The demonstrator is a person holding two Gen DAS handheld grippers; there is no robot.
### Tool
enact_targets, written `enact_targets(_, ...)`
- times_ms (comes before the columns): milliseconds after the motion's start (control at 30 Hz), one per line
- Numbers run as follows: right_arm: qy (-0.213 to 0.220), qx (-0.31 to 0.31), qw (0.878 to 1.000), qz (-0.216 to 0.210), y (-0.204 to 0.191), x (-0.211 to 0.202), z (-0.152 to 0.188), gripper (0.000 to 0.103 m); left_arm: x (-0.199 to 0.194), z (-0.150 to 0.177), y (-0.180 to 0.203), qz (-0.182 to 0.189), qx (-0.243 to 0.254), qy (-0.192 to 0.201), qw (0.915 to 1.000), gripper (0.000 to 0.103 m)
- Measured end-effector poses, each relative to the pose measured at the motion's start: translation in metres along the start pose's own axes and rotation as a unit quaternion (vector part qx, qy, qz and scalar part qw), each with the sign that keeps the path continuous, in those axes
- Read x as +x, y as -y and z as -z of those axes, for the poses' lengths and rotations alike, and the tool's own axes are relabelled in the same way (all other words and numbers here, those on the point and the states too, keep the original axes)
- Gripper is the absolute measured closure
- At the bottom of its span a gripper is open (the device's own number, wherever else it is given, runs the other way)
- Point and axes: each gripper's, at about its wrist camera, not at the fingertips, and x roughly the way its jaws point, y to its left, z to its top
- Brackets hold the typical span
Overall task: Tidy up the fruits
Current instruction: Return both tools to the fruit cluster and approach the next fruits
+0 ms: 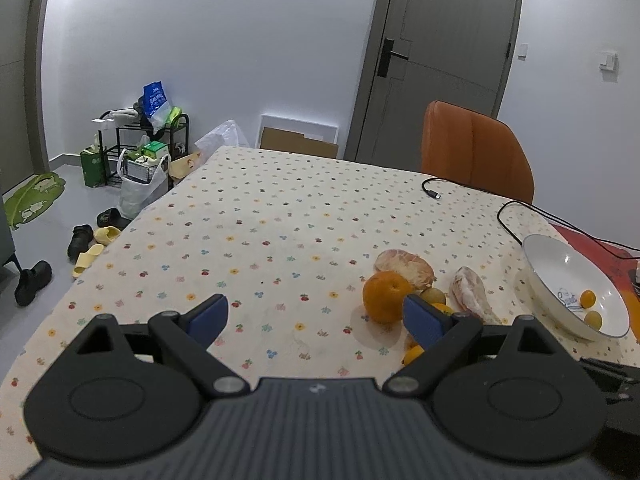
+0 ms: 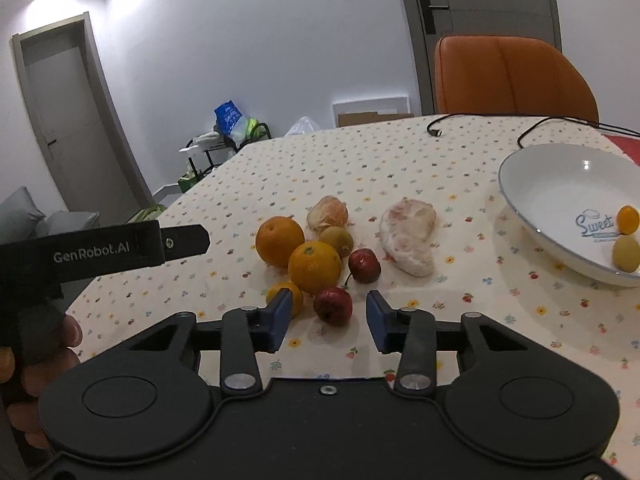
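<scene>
Right gripper [image 2: 328, 318]: fingers [image 2: 280, 316] spread apart, nothing grasped, small red fruit [image 2: 333, 305] lying on the tablecloth [image 2: 280, 168] between the blue pads. Left gripper [image 1: 316, 320]: fingers [image 1: 424, 322] spread wide, empty, held above the tablecloth left of the fruit pile. Relative to the white bowl [image 2: 552, 184]: two oranges [image 2: 314, 267], a second red fruit [image 2: 364, 265], a greenish fruit [image 2: 337, 241] and two peeled citrus pieces [image 2: 408, 236] grouped to its left. Inside the bowl: one small orange fruit [image 2: 627, 219] and one yellow-green fruit [image 2: 626, 254], touching.
</scene>
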Motion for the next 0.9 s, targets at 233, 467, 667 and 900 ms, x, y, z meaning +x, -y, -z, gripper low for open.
enact_targets(233, -0.022, 0.0, 1.0, -0.004, 0.002, 0.018, 0.002, 0.081, 0.013, 0.001, 0.0, 0.001, -0.003, -0.012, 0.9999, 0.01)
enact_targets(467, -0.008, 0.006, 1.0, 0.003, 0.01, 0.017, -0.001, 0.081, 0.024, 0.002, 0.004, 0.002, 0.002, -0.021, 0.9998, 0.011)
enact_targets(667, 0.006, 0.011, 1.0, 0.015, 0.02, 0.01, -0.006, 0.082, 0.031, -0.001, 0.012, 0.01, 0.008, -0.02, 0.9997, 0.012)
enact_targets(900, 0.017, 0.026, 0.999, 0.03, 0.037, 0.006, -0.011, 0.081, 0.042, -0.003, 0.025, 0.02, 0.014, -0.025, 0.9994, 0.021)
